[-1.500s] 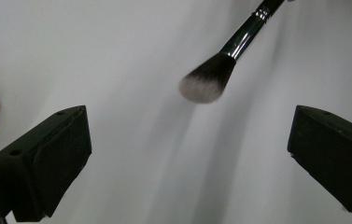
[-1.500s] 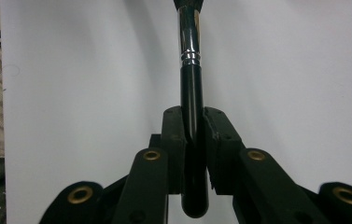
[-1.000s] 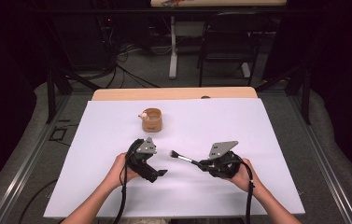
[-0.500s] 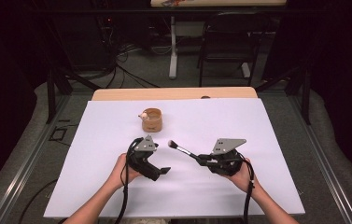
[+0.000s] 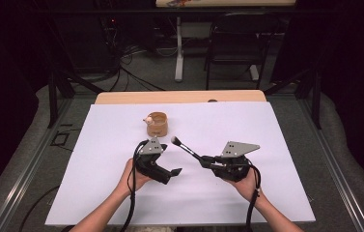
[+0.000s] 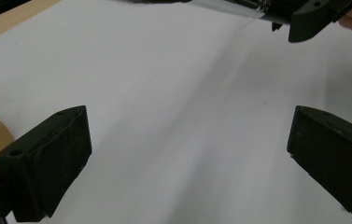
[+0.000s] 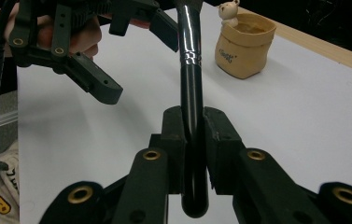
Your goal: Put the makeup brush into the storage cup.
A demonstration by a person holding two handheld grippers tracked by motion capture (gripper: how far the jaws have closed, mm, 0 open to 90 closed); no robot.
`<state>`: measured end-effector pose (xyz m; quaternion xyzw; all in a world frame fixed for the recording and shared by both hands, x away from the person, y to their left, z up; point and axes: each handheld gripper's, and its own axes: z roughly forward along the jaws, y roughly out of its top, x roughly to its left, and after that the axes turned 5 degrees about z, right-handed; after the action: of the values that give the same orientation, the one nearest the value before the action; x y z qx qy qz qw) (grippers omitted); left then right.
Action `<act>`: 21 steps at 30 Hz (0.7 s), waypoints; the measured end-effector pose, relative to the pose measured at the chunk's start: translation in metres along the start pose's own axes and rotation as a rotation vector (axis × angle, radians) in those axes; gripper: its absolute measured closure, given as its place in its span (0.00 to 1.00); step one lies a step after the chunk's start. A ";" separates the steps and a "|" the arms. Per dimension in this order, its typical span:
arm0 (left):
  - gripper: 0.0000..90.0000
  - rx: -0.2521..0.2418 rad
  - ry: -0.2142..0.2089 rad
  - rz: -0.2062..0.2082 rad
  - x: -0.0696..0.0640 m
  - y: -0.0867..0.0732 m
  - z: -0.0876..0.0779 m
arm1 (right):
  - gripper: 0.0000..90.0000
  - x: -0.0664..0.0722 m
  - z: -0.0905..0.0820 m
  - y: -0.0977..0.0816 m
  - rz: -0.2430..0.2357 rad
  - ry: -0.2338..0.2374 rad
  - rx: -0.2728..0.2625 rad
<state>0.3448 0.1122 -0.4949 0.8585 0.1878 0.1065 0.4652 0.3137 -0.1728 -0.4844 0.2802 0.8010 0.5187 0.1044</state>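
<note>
The right claw [image 7: 193, 126] clamped a black makeup brush [image 5: 185, 147] by its handle, bristles raised toward the tan cup [image 5: 157, 124] on the white counter [image 5: 266, 125]. The left claw [image 5: 170, 175] stood wide open, empty, just beside it.

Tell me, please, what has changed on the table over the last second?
The right gripper, shut on the brush, has swung so the brush's bristle end has risen and moved toward the cup, now pointing up past the left gripper. The left gripper has shifted only slightly and stays open and empty. The cup has not moved on the white sheet.
</note>
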 end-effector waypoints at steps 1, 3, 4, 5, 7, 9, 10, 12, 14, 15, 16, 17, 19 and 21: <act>0.00 -0.011 0.006 -0.007 0.000 0.001 -0.001 | 0.88 0.000 0.000 0.000 0.003 0.002 -0.005; 0.00 -0.028 0.015 -0.009 0.000 0.002 -0.001 | 0.88 0.001 0.002 0.000 0.007 0.000 -0.019; 0.00 -0.036 0.016 -0.012 0.000 0.002 -0.002 | 0.88 0.002 0.002 0.000 0.012 0.000 -0.021; 0.00 -0.044 0.013 -0.018 -0.001 0.003 -0.002 | 0.88 0.002 0.002 0.000 0.016 0.001 -0.025; 0.00 -0.052 0.020 -0.021 -0.002 0.005 -0.001 | 0.88 0.003 0.004 0.000 0.022 -0.002 -0.036; 0.03 -0.066 0.011 -0.029 -0.003 0.007 -0.001 | 0.88 0.004 0.005 0.000 0.033 -0.002 -0.047; 0.05 -0.072 0.002 -0.033 -0.003 0.007 -0.001 | 0.88 0.004 0.006 0.000 0.034 -0.003 -0.050; 0.07 -0.077 -0.002 -0.035 -0.005 0.009 0.001 | 0.88 0.005 0.007 0.000 0.038 -0.002 -0.051; 0.10 -0.087 -0.009 -0.045 -0.006 0.009 0.003 | 0.88 0.007 0.008 0.000 0.038 -0.008 -0.063; 0.13 -0.092 -0.016 -0.048 -0.006 0.010 0.003 | 0.88 0.007 0.009 0.000 0.041 -0.011 -0.064; 0.16 -0.104 -0.019 -0.050 -0.006 0.010 0.003 | 0.88 0.007 0.009 0.000 0.043 -0.006 -0.064; 0.17 -0.114 -0.023 -0.057 -0.006 0.010 0.003 | 0.88 0.008 0.009 -0.001 0.042 -0.011 -0.063; 0.19 -0.131 -0.025 -0.068 -0.006 0.012 0.001 | 0.88 0.008 0.010 -0.001 0.048 -0.009 -0.071; 0.24 -0.160 -0.032 -0.075 -0.006 0.012 0.000 | 0.88 0.009 0.011 -0.001 0.045 -0.009 -0.069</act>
<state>0.3419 0.1035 -0.4845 0.8126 0.2031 0.0899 0.5388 0.3111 -0.1601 -0.4891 0.2965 0.7756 0.5471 0.1058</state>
